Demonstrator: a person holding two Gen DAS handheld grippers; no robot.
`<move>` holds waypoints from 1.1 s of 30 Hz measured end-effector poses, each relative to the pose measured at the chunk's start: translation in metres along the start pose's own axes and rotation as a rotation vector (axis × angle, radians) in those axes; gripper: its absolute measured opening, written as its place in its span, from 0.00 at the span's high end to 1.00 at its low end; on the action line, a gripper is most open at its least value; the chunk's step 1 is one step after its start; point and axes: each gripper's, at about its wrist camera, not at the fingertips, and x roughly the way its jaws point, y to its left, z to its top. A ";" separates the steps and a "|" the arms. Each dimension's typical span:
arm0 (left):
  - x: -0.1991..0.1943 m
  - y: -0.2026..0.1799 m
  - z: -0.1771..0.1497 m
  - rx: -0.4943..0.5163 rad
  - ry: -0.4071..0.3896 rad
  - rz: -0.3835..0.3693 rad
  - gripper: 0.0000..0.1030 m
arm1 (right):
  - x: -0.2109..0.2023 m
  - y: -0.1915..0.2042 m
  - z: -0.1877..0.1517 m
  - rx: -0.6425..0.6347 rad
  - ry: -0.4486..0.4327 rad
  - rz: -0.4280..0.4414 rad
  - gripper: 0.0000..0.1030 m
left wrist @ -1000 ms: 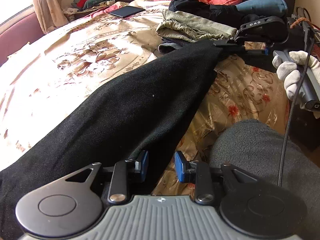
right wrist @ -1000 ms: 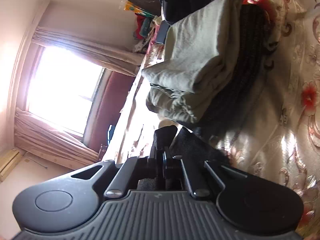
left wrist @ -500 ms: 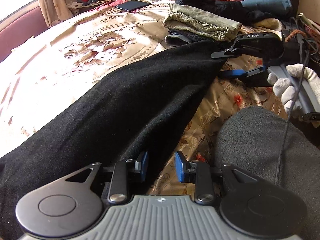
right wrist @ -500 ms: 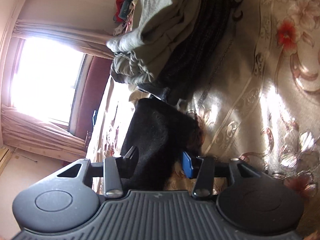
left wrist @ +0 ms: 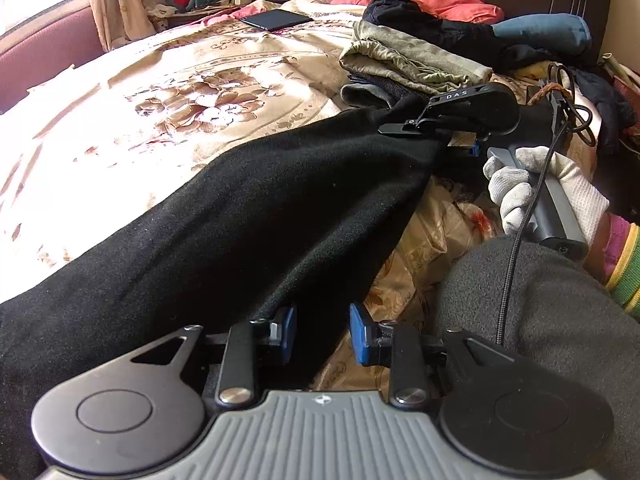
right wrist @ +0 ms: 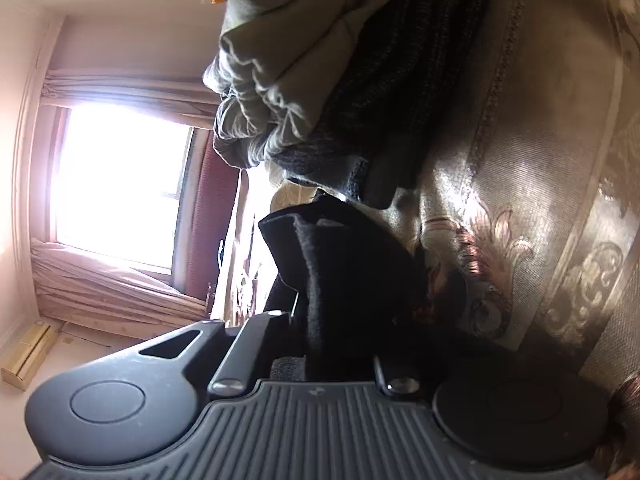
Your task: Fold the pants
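Lying across the bed, black pants are pinched at one end by the closing right gripper; the left gripper is spread over the pants' edge, pads apart

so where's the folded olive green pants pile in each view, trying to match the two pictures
Left wrist view: the olive green pants pile lies upper right of centre on the bed, just beyond the right gripper, whose jaws are closing on the black pants.
Right wrist view: the same pile hangs at top centre, turned sideways.
Shared landmark: the dark knit garment under the pile.
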 end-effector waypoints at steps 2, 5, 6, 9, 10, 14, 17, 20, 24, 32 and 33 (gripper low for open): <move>-0.006 0.001 0.002 -0.004 -0.013 0.008 0.59 | -0.017 0.025 0.004 -0.003 -0.012 0.089 0.91; -0.018 0.001 0.004 0.002 -0.048 0.005 0.58 | -0.036 0.074 0.000 -0.178 -0.038 0.088 0.92; -0.017 0.000 0.003 0.011 -0.049 0.007 0.56 | -0.034 0.077 -0.002 -0.197 -0.041 0.059 0.92; 0.008 0.002 -0.006 0.005 0.044 0.010 0.47 | 0.001 0.048 -0.002 -0.164 0.013 -0.182 0.87; 0.013 0.002 -0.011 -0.001 0.062 0.014 0.47 | 0.008 0.039 -0.001 -0.130 0.041 -0.216 0.87; -0.006 -0.009 -0.016 0.060 0.028 -0.014 0.46 | 0.001 0.020 -0.010 -0.056 0.028 -0.099 0.72; -0.004 -0.009 -0.022 0.076 0.044 -0.028 0.45 | 0.002 0.019 -0.010 -0.056 0.019 -0.132 0.90; 0.002 -0.006 -0.021 0.055 0.065 -0.056 0.45 | -0.011 0.039 -0.002 -0.060 -0.016 -0.094 0.92; -0.011 -0.015 -0.010 0.094 -0.009 -0.126 0.44 | -0.022 0.079 -0.002 -0.175 -0.045 -0.103 0.92; 0.002 -0.010 -0.022 0.023 0.073 -0.172 0.41 | -0.005 0.052 -0.004 -0.103 -0.003 -0.293 0.92; -0.005 -0.010 -0.024 0.025 0.054 -0.180 0.41 | -0.005 0.056 -0.003 -0.115 0.000 -0.299 0.92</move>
